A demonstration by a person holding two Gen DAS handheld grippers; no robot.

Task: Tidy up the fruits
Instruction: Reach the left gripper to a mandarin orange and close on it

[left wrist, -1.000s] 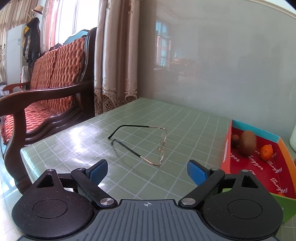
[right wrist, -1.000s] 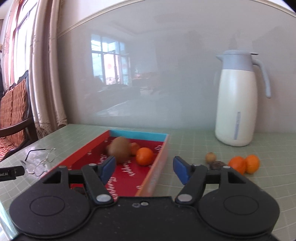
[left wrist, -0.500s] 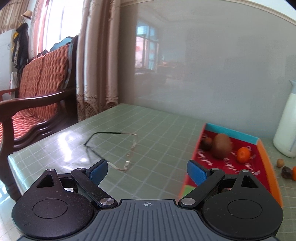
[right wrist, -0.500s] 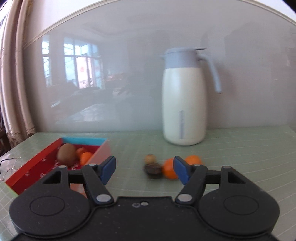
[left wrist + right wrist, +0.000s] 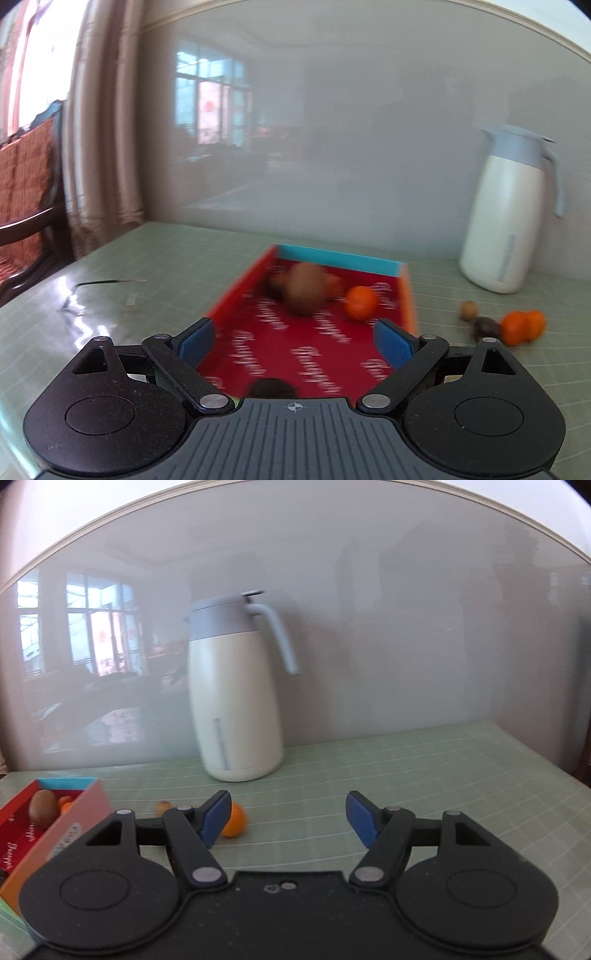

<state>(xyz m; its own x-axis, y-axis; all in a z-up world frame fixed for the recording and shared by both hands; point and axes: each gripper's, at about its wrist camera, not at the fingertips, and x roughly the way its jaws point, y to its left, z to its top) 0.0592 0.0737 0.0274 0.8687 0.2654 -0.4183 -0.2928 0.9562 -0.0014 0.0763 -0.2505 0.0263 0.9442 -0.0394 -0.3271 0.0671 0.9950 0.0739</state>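
A red box (image 5: pixel 303 354) with a blue far wall lies on the green table. In it are a brown kiwi (image 5: pixel 306 288), an orange mandarin (image 5: pixel 361 302) and a small dark fruit, blurred. My left gripper (image 5: pixel 293 341) is open and empty just above the box's near end. To the right of the box lie two mandarins (image 5: pixel 522 325), a dark nut (image 5: pixel 485 326) and a pale nut (image 5: pixel 468 309). My right gripper (image 5: pixel 288 818) is open and empty. A mandarin (image 5: pixel 234 819) sits beside its left fingertip. The box (image 5: pixel 55 827) is at the far left.
A cream thermos jug with a grey lid and handle (image 5: pixel 232 701) stands against the glossy wall behind the loose fruit; it also shows in the left wrist view (image 5: pixel 506 210). Spectacles (image 5: pixel 103 291) lie left of the box. A wooden chair (image 5: pixel 26 206) stands past the table's left edge.
Both views have swung to the right. The left gripper now faces the red box instead of the spectacles. The right gripper now faces the jug and loose fruit. Both stay open.
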